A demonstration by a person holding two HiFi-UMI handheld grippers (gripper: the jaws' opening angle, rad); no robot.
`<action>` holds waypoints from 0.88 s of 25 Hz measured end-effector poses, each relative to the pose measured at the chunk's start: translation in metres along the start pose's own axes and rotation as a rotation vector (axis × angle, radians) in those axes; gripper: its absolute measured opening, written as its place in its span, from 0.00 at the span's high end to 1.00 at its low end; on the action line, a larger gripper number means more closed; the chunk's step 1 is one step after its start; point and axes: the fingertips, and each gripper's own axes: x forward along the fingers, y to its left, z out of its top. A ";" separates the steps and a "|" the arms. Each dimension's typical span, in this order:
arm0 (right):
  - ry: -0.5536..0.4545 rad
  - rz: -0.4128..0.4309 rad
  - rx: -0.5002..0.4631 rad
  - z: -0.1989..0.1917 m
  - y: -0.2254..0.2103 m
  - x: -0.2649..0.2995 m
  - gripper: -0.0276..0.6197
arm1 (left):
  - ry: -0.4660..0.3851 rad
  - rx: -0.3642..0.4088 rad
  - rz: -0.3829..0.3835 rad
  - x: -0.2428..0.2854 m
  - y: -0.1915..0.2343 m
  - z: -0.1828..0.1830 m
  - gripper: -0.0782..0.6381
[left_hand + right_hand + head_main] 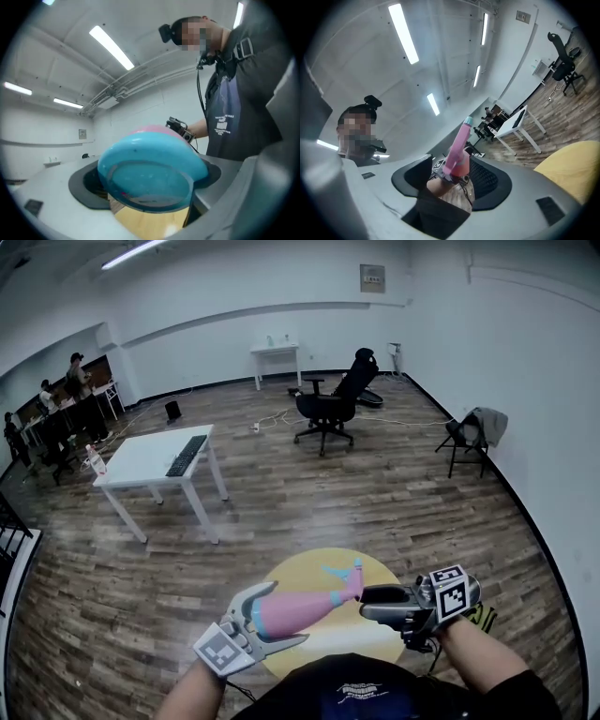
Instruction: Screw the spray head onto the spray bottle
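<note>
— Spray bottle (295,607)?
— Pink with a blue base, lying level above the yellow table (309,568), clamped in the left gripper (279,617).
— Spray head (349,582)?
— At the bottle's neck, between the right gripper's (367,594) parted jaws; the pads stand clear of it.

We look over a wide room with a wooden floor

A white table (141,463) stands at our left with a black keyboard (186,455) lying on it. Beyond it we see a black office chair (334,401) out on the floor, and a small white table (275,352) against the far wall. A dark folding chair (466,444) with a grey garment (488,424) draped over it sits by the right wall. Several people (56,407) stand at desks far to the left. Just below us is a round yellow table (302,576).
</note>
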 end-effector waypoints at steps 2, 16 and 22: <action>0.039 -0.006 -0.004 -0.006 -0.003 0.009 0.60 | 0.044 0.106 -0.026 0.009 -0.014 0.000 0.19; -0.012 0.042 0.036 -0.017 -0.008 0.011 0.73 | 0.132 0.328 -0.003 0.008 -0.016 0.002 0.19; 0.011 -0.029 -0.024 -0.014 -0.010 -0.004 0.49 | -0.062 -0.252 -0.010 -0.005 0.010 -0.005 0.19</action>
